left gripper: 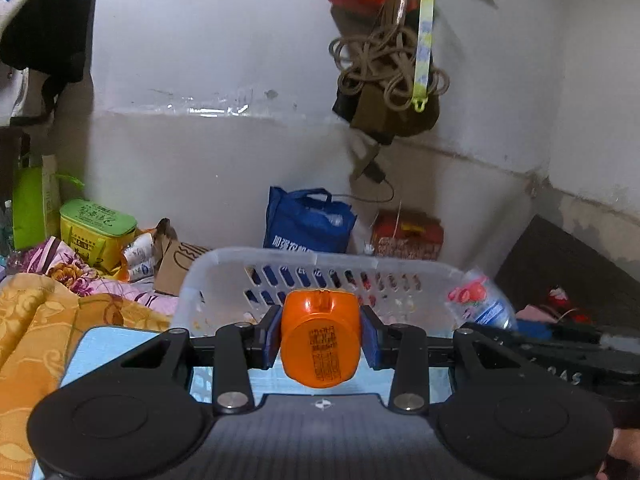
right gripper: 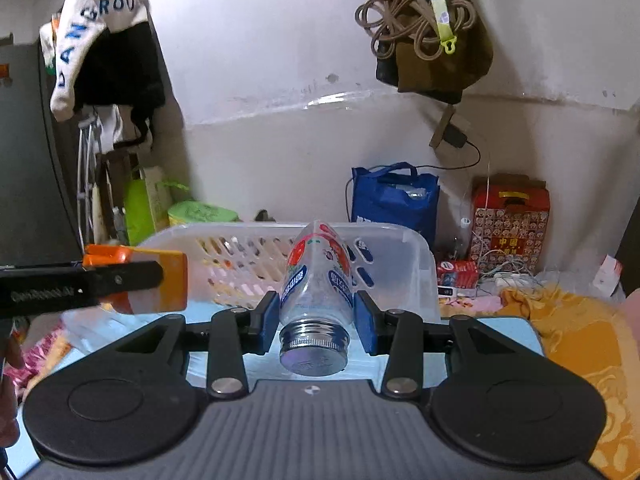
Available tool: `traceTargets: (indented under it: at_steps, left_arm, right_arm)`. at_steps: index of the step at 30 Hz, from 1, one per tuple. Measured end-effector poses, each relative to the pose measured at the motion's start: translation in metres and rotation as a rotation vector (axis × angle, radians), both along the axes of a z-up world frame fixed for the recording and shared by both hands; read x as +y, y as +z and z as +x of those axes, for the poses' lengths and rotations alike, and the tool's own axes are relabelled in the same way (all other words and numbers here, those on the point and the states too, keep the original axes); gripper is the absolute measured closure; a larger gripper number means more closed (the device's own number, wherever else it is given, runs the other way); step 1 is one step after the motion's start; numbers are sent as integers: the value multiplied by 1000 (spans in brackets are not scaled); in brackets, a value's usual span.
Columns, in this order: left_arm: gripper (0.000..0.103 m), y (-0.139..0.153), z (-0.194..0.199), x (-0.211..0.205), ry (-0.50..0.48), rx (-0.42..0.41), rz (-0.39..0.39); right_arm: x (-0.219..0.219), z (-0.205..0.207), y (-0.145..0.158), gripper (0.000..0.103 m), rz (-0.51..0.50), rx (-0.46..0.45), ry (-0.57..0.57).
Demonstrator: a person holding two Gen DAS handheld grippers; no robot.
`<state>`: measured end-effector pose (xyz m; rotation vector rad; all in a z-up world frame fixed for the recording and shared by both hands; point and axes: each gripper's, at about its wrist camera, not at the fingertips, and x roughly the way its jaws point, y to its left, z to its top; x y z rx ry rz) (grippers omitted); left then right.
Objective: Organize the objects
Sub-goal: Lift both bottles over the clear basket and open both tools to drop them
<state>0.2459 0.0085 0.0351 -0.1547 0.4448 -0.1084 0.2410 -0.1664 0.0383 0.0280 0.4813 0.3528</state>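
Observation:
My left gripper (left gripper: 320,338) is shut on an orange bottle (left gripper: 319,336), its base toward the camera, held just in front of the clear plastic basket (left gripper: 224,268). My right gripper (right gripper: 316,314) is shut on a clear bottle with a red and blue label and a metal cap (right gripper: 316,296), also held in front of the basket (right gripper: 416,248). The left gripper with the orange bottle (right gripper: 160,280) shows at the left of the right wrist view. The clear bottle (left gripper: 480,298) shows at the right of the left wrist view.
A light blue surface (left gripper: 100,352) lies under the grippers, with orange bedding (left gripper: 32,320) on both sides. A blue bag (left gripper: 306,222), a red box (left gripper: 408,234) and a yellow-green box (left gripper: 96,230) stand against the wall. A rope bundle (left gripper: 384,64) hangs above.

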Motion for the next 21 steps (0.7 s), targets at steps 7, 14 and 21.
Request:
traceTargets:
  at_steps: [7,14,21]
  left_arm:
    - [15,-9,-3,-4,22,-59,25]
    - [0,-2,-57,-12,96,-166,176]
    - [2,-51,-127,1,21,-3,117]
  right_arm:
    - [-3,-10,-1,5,22,-44,0]
    - [-18,-87,18,0,56,-157,-27]
    - [-35,-146,-54,0,25,70,14]
